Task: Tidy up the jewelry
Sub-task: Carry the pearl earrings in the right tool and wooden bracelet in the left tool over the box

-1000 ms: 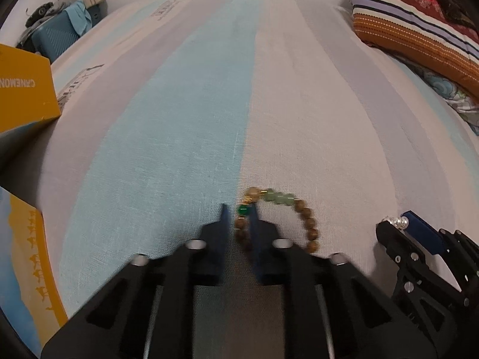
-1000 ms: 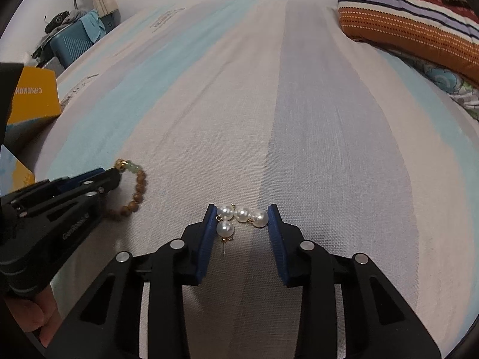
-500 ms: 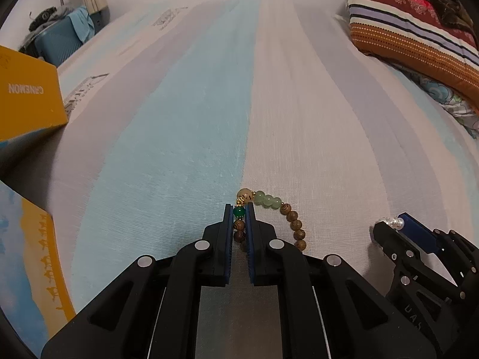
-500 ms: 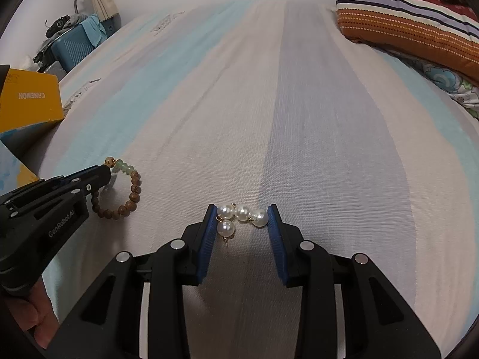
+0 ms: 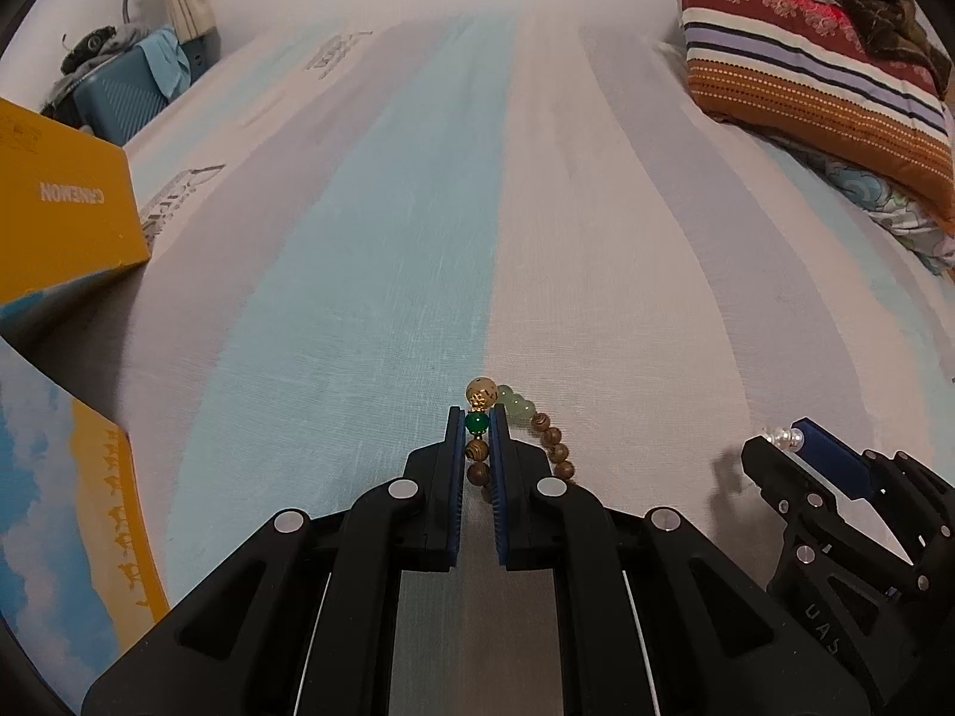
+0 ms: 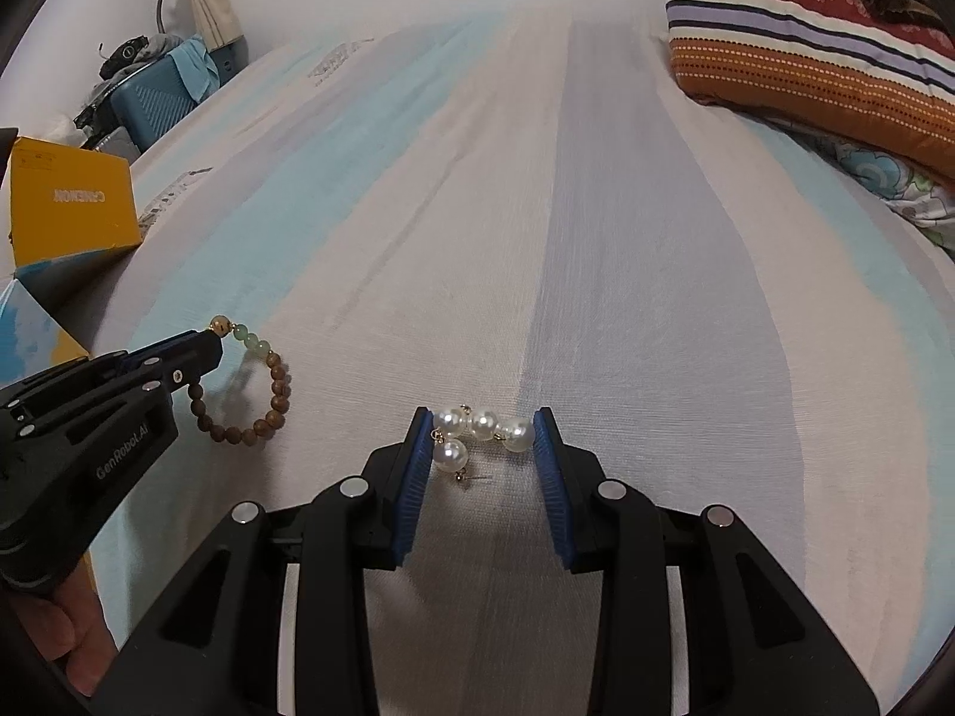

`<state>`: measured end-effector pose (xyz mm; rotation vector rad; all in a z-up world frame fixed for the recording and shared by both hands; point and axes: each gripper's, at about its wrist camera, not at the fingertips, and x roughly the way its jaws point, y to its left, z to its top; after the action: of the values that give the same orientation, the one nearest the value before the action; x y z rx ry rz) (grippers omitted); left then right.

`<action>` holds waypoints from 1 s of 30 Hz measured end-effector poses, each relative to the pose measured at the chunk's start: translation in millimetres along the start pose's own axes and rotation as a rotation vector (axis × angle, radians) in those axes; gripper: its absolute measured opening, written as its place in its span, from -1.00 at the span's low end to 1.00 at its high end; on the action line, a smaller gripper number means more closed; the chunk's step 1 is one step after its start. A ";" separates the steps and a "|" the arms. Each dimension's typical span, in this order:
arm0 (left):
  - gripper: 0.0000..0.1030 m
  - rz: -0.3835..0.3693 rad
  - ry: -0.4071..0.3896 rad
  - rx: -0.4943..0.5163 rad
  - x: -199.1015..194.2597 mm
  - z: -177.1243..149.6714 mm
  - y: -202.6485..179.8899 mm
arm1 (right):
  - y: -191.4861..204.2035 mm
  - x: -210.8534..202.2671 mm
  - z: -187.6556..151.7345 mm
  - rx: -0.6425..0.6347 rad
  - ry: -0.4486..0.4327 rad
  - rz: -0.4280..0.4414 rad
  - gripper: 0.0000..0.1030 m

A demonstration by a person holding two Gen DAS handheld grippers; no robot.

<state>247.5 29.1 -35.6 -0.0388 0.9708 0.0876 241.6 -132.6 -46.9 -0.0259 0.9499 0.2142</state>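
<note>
In the left wrist view, the left gripper (image 5: pixel 477 429) is clamped on the beaded bracelet (image 5: pixel 540 435), its blue fingers (image 5: pixel 456 465) pinching the green bead and the wooden beads below it, while the rest of the loop hangs to the right, above the striped bedsheet (image 5: pixel 388 268). The right gripper (image 5: pixel 794 438) shows at the lower right edge with a pearl at its tip. In the right wrist view, the right gripper (image 6: pixel 482 435) has its fingers (image 6: pixel 418 471) closed on the pearl earrings (image 6: pixel 477 426), a row of three pearls spanning the gap with a fourth dangling on the left. The bracelet (image 6: pixel 268 394) hangs from the left gripper (image 6: pixel 209 346), casting a shadow on the sheet. Both pieces appear picked up, so the carrying step is in hand; the yellow box (image 6: pixel 71 212) to the left seems the likely destination, though its inside is hidden. The next move calls for a steady carry, since the earrings are held only by their rounded pearls and could slip.
</note>
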 end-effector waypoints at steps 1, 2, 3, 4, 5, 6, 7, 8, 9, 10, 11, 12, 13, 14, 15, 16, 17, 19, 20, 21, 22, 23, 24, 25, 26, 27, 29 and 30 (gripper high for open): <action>-0.86 0.000 -0.003 0.001 -2.3 -0.2 -0.1 | -0.3 -1.6 0.1 0.000 -0.002 0.000 -0.36; -0.86 0.000 -0.007 0.001 -4.6 -0.3 -0.2 | -0.6 -3.8 0.1 0.001 -0.005 -0.002 -0.36; -0.86 -0.001 -0.009 0.002 -6.2 -0.2 0.0 | -0.9 -5.9 0.2 0.002 -0.007 -0.003 -0.36; -0.86 -0.001 -0.012 0.002 -8.2 -0.2 0.2 | -1.1 -8.1 0.1 0.003 -0.010 -0.005 -0.36; -0.86 -0.002 -0.015 0.003 -10.4 -0.6 0.1 | -1.2 -9.8 0.3 0.003 -0.012 -0.006 -0.36; -0.86 -0.003 -0.020 0.002 -14.0 -0.7 0.4 | -1.2 -12.1 0.3 0.003 -0.015 -0.008 -0.36; -0.86 -0.002 -0.022 0.002 -16.0 -0.3 0.5 | -0.9 -14.5 0.4 0.003 -0.018 -0.009 -0.36; -0.86 -0.003 -0.028 0.003 -19.7 -0.2 0.6 | -0.7 -16.5 0.7 0.003 -0.020 -0.010 -0.36; -0.86 -0.003 -0.030 0.003 -22.2 -0.3 0.2 | -0.3 -18.2 1.4 0.003 -0.022 -0.012 -0.36; -0.86 -0.004 -0.035 0.003 -25.9 -0.3 0.1 | -0.2 -21.0 1.4 0.003 -0.025 -0.014 -0.36; -0.86 -0.005 -0.040 0.005 -29.5 -0.4 -0.1 | 0.4 -22.5 1.9 0.003 -0.027 -0.014 -0.36; -0.86 -0.005 -0.043 0.005 -31.8 -0.4 0.1 | 0.8 -24.7 2.0 0.002 -0.029 -0.016 -0.36; -0.86 -0.004 -0.047 0.006 -35.1 -0.6 -0.5 | 1.6 -27.9 2.1 0.001 -0.032 -0.018 -0.36; -0.86 -0.004 -0.052 0.009 -39.2 -1.0 -0.9 | 2.4 -30.0 2.7 0.001 -0.035 -0.018 -0.36; -0.86 -0.005 -0.055 0.011 -41.5 -1.5 -1.1 | 3.2 -32.8 2.8 0.000 -0.039 -0.018 -0.36; -0.86 -0.004 -0.058 0.013 -45.0 -2.2 -1.4 | 3.8 -34.9 3.0 -0.001 -0.042 -0.019 -0.36; -0.86 -0.003 -0.062 0.015 -48.5 -3.1 -1.7 | 4.9 -38.0 3.0 -0.001 -0.047 -0.021 -0.36; -0.86 -0.004 -0.069 0.018 -54.4 -3.8 -0.9 | 7.2 -43.8 2.8 -0.003 -0.055 -0.024 -0.36; -0.86 -0.003 -0.071 0.019 -56.5 -3.8 -0.4 | 7.9 -46.3 3.0 -0.003 -0.057 -0.024 -0.36; -0.86 -0.004 -0.074 0.020 -60.0 -4.1 -0.1 | 8.9 -47.9 2.8 -0.003 -0.059 -0.024 -0.36; -0.86 -0.004 -0.078 0.019 -63.7 -4.2 0.5 | 10.0 -51.2 3.1 -0.003 -0.063 -0.024 -0.36; -0.86 -0.004 -0.082 0.020 -67.2 -4.4 1.0 | 10.9 -54.0 3.2 -0.004 -0.066 -0.024 -0.36; -0.86 -0.004 -0.085 0.021 -69.7 -4.5 1.5 | 11.2 -56.2 2.9 -0.004 -0.069 -0.025 -0.36; -0.86 -0.004 -0.089 0.022 -73.0 -4.9 1.6 | 12.0 -58.9 2.8 -0.006 -0.072 -0.025 -0.36; -0.86 -0.005 -0.092 0.022 -75.8 -4.7 2.3 | 11.7 -60.6 2.9 -0.007 -0.074 -0.026 -0.36; -0.86 -0.005 -0.098 0.025 -80.6 -5.4 2.3 | 11.6 -63.0 2.8 -0.007 -0.077 -0.025 -0.36; -0.86 -0.006 -0.106 0.028 -87.0 -6.1 2.3 | 12.1 -67.8 3.1 -0.007 -0.084 -0.026 -0.36; -0.86 -0.006 -0.110 0.028 -89.6 -5.9 3.4 | 12.2 -70.4 3.2 -0.006 -0.087 -0.027 -0.36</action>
<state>192.0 26.9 35.1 -0.0112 0.8619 0.0702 202.2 -132.3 12.9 -0.0343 0.8615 0.1915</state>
